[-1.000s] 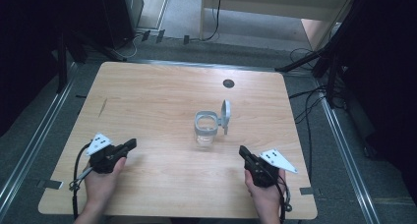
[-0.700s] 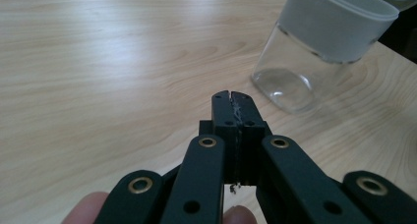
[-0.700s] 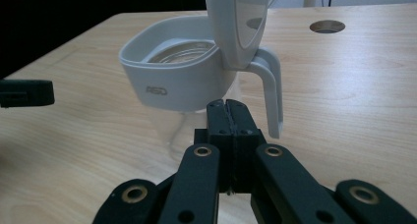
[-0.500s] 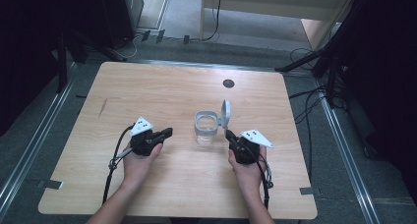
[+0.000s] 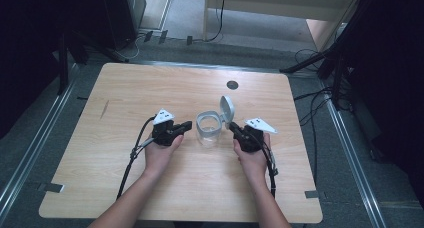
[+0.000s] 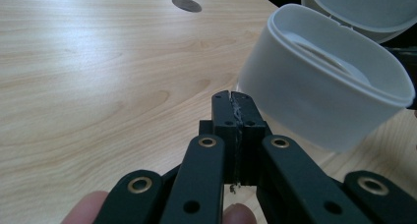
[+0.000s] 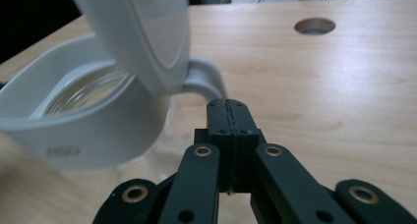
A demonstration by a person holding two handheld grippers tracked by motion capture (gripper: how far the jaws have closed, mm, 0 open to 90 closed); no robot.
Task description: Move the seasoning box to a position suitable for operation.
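A clear container with a white rim (image 5: 209, 129) stands in the middle of the wooden table (image 5: 125, 93), its hinged white lid (image 5: 227, 108) flipped up on the right side. My left gripper (image 5: 187, 125) sits just left of the container, jaws shut with nothing between them. In the left gripper view the shut tips (image 6: 232, 97) lie close to the white rim (image 6: 314, 76). My right gripper (image 5: 233, 128) is just right of the container, near the hinge, also shut and empty. In the right gripper view its tips (image 7: 228, 106) point at the hinge tab (image 7: 204, 79) below the raised lid (image 7: 142, 32).
A round cable hole (image 5: 232, 84) is set in the table behind the container. Cables (image 5: 132, 155) trail from both grippers toward the near edge. Metal rails and dark stands flank the table on both sides.
Both hands have moved inward and forward from near the table's front corners, and now bracket the container closely. The container and lid have stayed put.
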